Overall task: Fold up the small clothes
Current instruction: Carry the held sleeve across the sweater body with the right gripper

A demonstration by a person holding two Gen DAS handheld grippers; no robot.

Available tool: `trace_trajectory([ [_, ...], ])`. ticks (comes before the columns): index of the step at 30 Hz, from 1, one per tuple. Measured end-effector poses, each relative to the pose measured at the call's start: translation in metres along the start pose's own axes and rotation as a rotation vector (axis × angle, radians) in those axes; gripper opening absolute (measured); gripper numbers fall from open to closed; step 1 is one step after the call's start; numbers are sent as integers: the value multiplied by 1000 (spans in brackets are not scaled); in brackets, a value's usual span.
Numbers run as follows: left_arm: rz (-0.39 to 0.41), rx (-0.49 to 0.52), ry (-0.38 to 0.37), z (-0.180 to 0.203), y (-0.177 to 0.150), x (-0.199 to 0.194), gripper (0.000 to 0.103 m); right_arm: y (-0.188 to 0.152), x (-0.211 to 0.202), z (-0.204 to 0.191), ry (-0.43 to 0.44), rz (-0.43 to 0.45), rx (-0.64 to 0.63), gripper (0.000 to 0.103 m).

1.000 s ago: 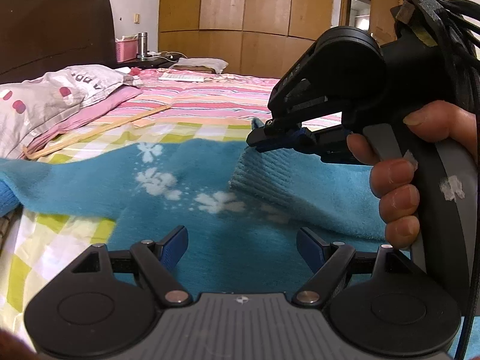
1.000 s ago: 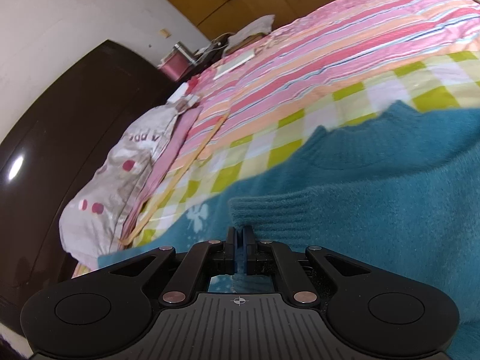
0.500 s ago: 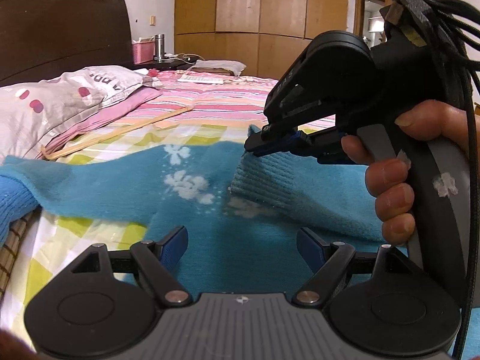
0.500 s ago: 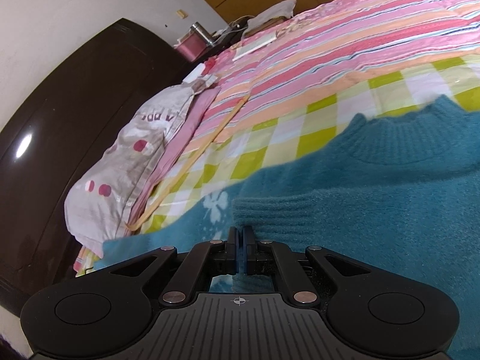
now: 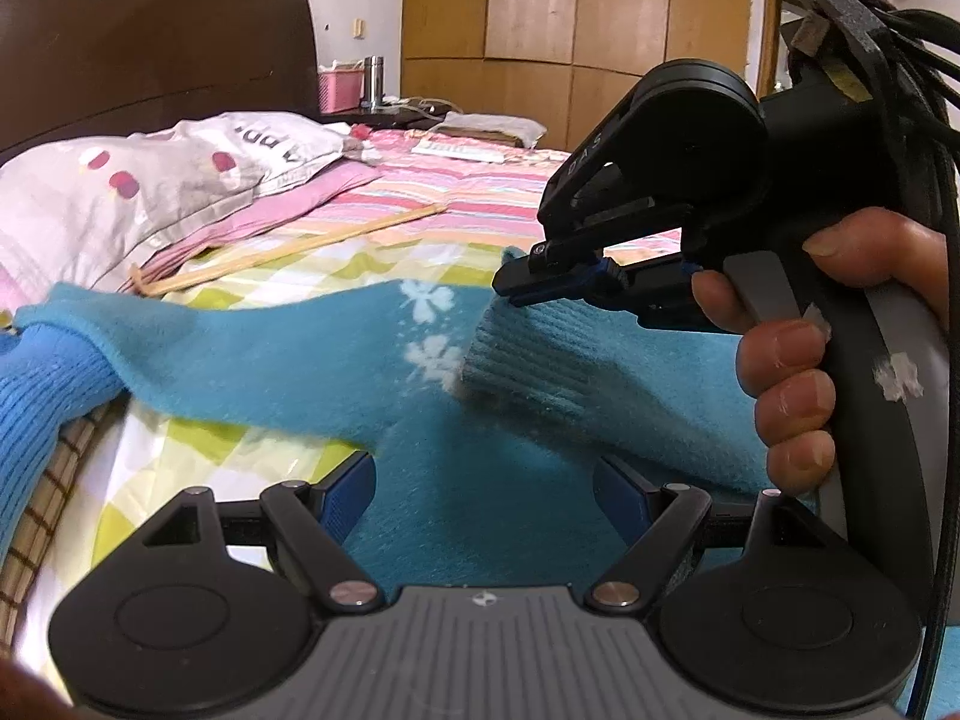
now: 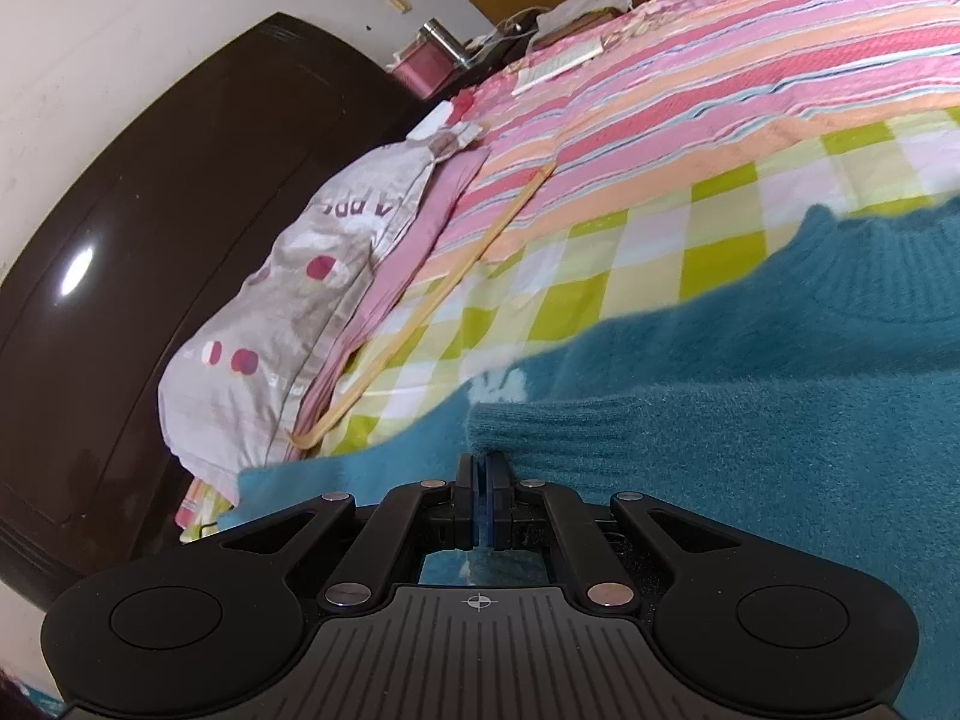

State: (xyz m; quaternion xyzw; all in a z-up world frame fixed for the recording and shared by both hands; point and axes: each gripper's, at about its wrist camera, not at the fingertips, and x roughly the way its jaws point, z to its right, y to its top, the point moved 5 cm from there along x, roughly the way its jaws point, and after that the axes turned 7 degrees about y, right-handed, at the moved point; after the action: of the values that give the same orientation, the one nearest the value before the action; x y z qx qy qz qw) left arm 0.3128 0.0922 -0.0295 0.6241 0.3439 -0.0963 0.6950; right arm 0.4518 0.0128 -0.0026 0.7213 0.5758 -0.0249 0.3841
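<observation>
A small teal fuzzy sweater point(image 5: 312, 372) with white clover marks lies on the checked bedsheet; it also fills the lower right of the right wrist view point(image 6: 750, 420). My right gripper point(image 6: 482, 474) is shut on the ribbed cuff point(image 6: 558, 426) of one sleeve, holding it over the sweater's body. In the left wrist view the right gripper point(image 5: 510, 288) shows at right, pinching that cuff point(image 5: 522, 354). My left gripper point(image 5: 483, 489) is open and empty, low over the sweater's body.
A pillow point(image 5: 150, 192) with red dots and a thin wooden stick point(image 5: 288, 252) lie to the left. A brighter blue knit piece point(image 5: 36, 396) is at the far left edge. A dark headboard point(image 6: 150, 192) and wooden wardrobe point(image 5: 570, 30) stand behind.
My right gripper has carried the cuff leftward across the sweater, covering more of the white clover marks. My left gripper has shifted a little and stays open.
</observation>
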Motion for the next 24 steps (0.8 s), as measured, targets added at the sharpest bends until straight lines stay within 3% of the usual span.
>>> trace_trajectory([
  [14,-12,43,6,6,-7,2,85,-11,4,10,-2,-87,0,8],
  [19,-16,7,4,-1,-5,4,85,-10,-21,14,-26,-27,-3,9],
  [24,-6,-4,10,-2,-5,3,85,-12,-60,44,-154,59,4,8],
])
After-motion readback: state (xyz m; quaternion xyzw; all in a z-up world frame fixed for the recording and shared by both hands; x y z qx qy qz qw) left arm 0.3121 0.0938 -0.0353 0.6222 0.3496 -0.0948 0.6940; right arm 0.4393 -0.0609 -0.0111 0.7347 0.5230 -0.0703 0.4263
